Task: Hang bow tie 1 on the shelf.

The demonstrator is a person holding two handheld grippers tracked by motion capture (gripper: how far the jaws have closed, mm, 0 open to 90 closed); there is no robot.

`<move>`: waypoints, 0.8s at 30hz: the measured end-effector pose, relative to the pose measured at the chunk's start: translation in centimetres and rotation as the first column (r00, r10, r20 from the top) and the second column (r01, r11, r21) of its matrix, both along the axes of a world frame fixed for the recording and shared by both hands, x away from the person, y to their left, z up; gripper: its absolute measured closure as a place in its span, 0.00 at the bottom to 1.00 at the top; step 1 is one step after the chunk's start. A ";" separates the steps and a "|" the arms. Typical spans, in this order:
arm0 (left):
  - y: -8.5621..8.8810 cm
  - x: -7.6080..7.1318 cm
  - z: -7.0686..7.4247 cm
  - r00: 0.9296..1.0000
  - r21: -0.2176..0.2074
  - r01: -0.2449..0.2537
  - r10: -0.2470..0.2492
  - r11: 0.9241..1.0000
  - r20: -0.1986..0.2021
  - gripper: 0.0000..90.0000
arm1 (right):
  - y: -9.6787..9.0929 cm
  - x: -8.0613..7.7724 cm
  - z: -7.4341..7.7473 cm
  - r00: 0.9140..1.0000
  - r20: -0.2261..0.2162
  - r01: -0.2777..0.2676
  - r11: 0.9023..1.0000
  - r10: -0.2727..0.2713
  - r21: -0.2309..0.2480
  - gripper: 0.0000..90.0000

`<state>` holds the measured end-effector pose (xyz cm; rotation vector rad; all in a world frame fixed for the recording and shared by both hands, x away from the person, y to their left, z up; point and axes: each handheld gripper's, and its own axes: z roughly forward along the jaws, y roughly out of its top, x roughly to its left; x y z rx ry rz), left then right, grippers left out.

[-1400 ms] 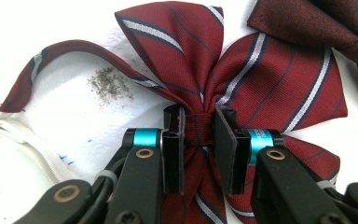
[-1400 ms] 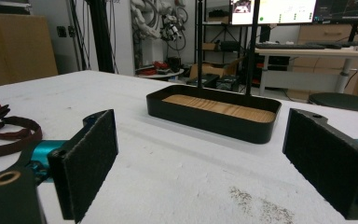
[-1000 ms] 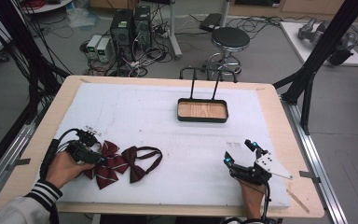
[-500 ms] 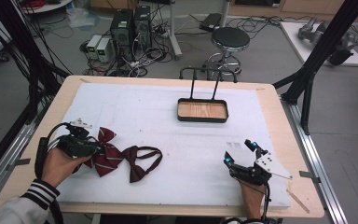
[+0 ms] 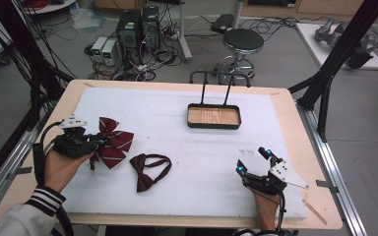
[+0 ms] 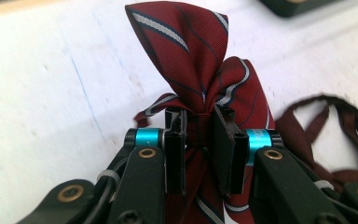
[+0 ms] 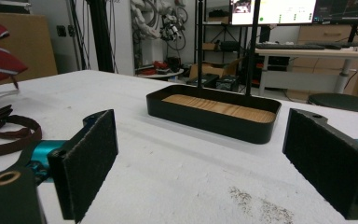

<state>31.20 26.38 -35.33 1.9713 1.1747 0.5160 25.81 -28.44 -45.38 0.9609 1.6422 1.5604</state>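
Between the pinched-tight jaws of the left gripper [image 6: 199, 140], the dark red striped fabric bow tie [image 6: 200, 65], clamped at its knot, looks light, soft and floppy, while the right gripper [image 7: 205, 163] rests wide apart, holding nothing.

1. You're working at a wooden table [image 5: 295, 118] with a light rim; a white mat [image 5: 177, 123] covers most of its top, leaving bare wood along the edges.
2. On the mat's far side, right of centre, sits a black tray [image 5: 213, 116] with a wooden floor and a tall wire handle rising from its far wall.
3. Nearer you, around the middle of the mat, a plain dark red bow tie [image 5: 147, 169] lies flat, its strap looped.
4. A small dark smudge [image 5: 246, 152] marks the mat right of it.
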 end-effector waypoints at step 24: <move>-2.5 2.3 3.2 0.974 -0.113 0.063 -0.037 0.992 0.225 0.84 | 0.0 0.0 0.0 1.000 -0.001 0.000 1.000 0.000 -0.002 0.10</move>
